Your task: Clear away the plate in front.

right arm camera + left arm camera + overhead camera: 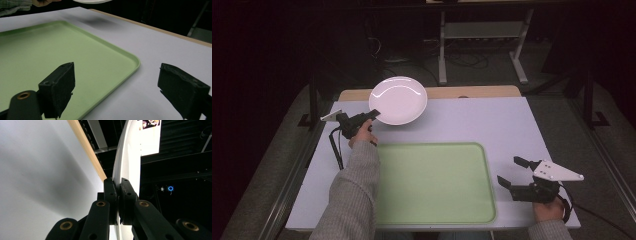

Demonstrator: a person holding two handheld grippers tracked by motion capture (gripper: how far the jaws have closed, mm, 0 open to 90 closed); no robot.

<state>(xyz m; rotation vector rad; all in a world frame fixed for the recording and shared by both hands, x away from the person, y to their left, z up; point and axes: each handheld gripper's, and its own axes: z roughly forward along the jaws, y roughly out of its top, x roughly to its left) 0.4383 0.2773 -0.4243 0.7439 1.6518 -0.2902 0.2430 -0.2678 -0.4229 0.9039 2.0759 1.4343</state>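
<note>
Left tool clenched on white plate rim above surface; right tool released beside green tray.

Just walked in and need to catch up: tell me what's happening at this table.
A person works with a gripper in each hand. The left gripper is shut on the rim of a white plate and holds it lifted over the far left of the table. The right gripper is open, holding nothing, beside the right edge of a green tray with nothing on it.
</note>
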